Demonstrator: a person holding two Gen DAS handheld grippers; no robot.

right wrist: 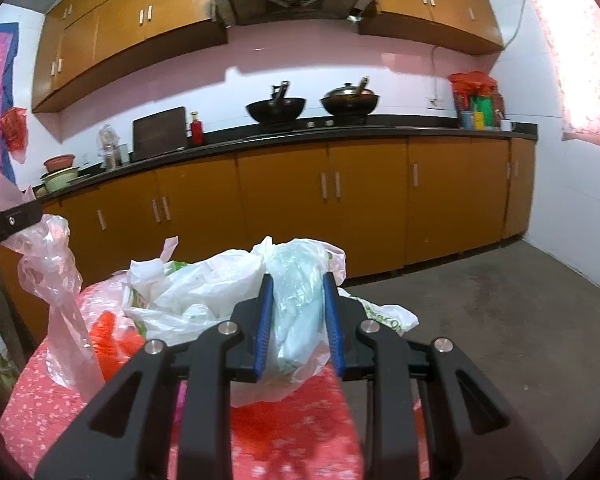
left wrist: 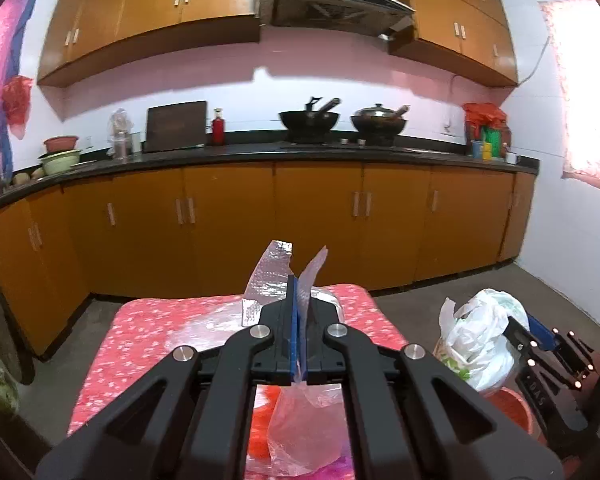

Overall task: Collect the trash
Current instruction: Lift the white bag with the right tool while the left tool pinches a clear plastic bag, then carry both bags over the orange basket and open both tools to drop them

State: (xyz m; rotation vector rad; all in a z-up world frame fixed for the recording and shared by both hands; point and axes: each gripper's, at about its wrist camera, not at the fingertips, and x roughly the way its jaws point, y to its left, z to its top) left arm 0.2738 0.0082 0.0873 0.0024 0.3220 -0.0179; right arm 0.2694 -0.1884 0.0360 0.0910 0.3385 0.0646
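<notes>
care now: keep left hand-held gripper clamped on clear bag, right hand-held gripper clamped on white bag, above table.

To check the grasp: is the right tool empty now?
No, the right tool is shut on a white plastic bag, which fills the gap between its blue pads.

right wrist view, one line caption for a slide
Right tongs shut on a white plastic bag over the red table.
</notes>
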